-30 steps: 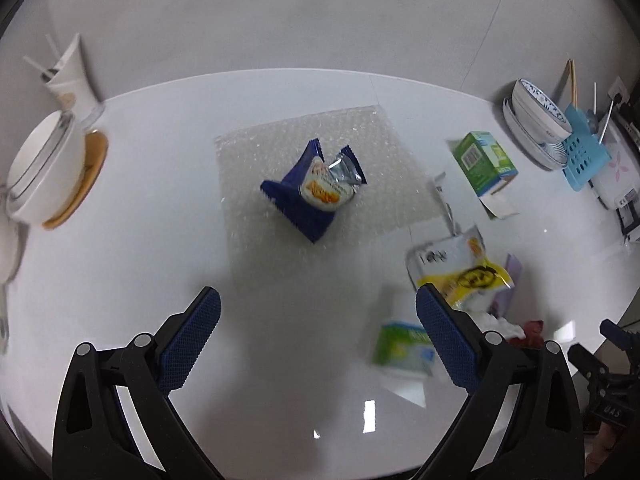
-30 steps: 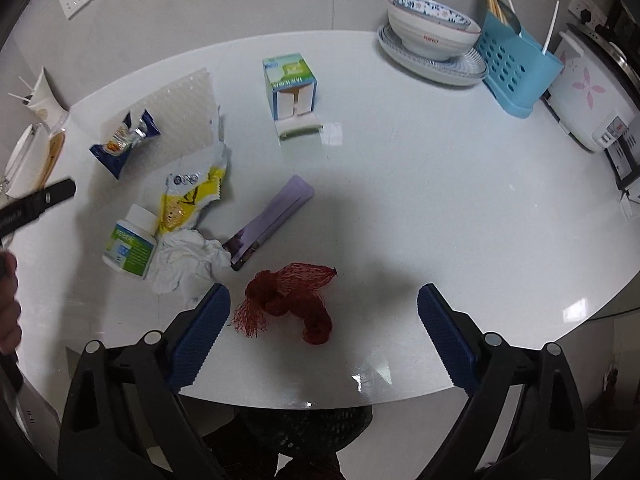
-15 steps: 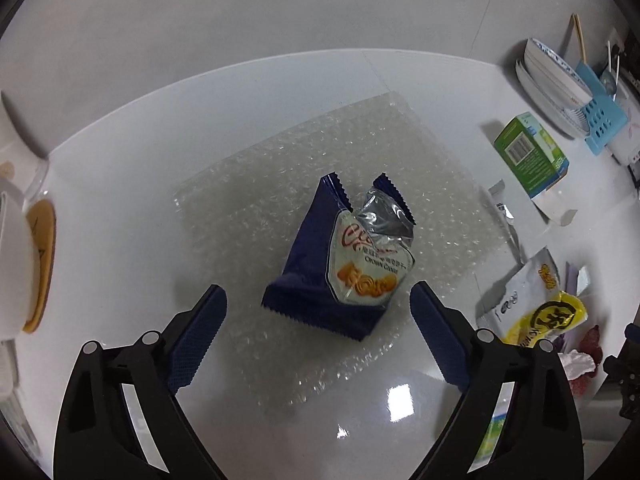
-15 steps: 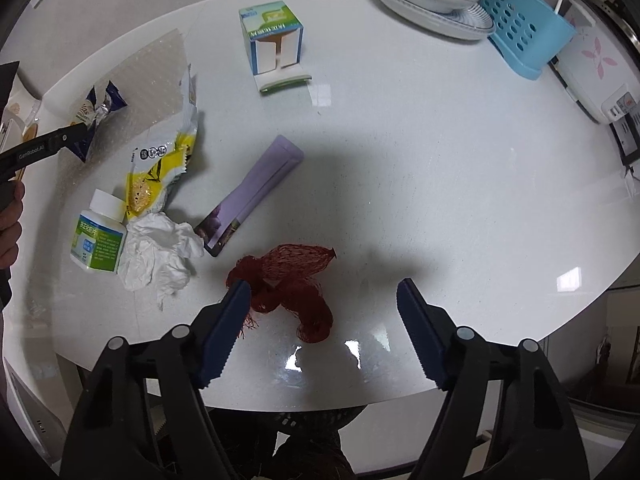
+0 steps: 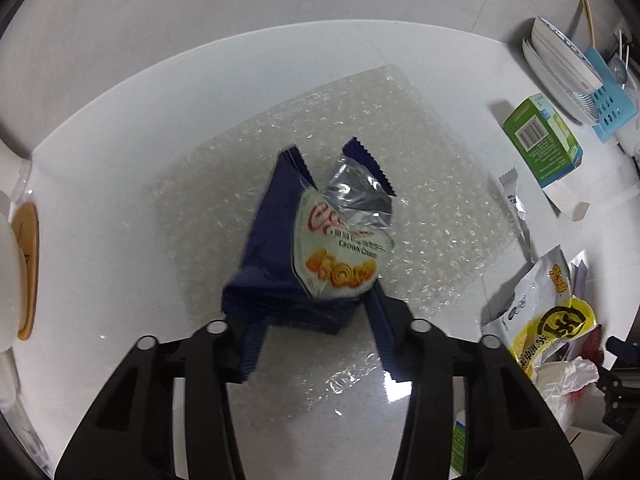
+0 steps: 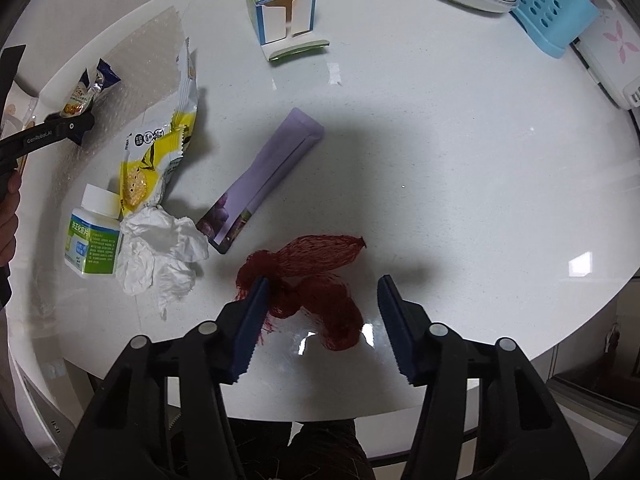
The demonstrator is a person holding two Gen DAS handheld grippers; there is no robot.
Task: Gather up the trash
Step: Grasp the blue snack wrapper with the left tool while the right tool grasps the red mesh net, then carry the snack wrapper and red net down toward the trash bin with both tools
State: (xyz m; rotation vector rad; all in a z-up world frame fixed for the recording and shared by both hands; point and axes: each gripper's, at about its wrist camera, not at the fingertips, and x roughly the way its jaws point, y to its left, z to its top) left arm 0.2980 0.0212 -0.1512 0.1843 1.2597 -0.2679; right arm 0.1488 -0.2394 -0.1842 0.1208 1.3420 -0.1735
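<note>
- Over the last second the left gripper (image 5: 316,340) has travelled in from the near table edge and narrowed its jaws around the lower end of the torn dark-blue cookie wrapper with the silver inner foil (image 5: 320,240). The blue pads now sit at either side of the wrapper's bottom seam, at lower centre of the left wrist view. They look to be touching it, though I cannot tell whether the pinch is firm.
- The wrapper lies on the clear sheet of bubble wrap (image 5: 420,152), in the middle of the frame, so it has not left the white round table (image 5: 120,160).
- The right gripper (image 6: 320,312) has also dropped closer and drawn its jaws partway in. It is half-wide and holds nothing, straddling the crumpled red mesh net bag (image 6: 312,280) at lower centre of the right wrist view. Its left pad is against the net's edge.
- Judged from this, both hands are at the grasp step, each on one piece of trash.
- The yellow-and-white snack bag (image 6: 160,152), crumpled white tissue (image 6: 160,252), lilac flat carton (image 6: 268,176), small white bottle with a green label (image 6: 94,236) and opened green-and-white box (image 6: 280,4) remain uncollected across the left and upper parts of that view.
</note>
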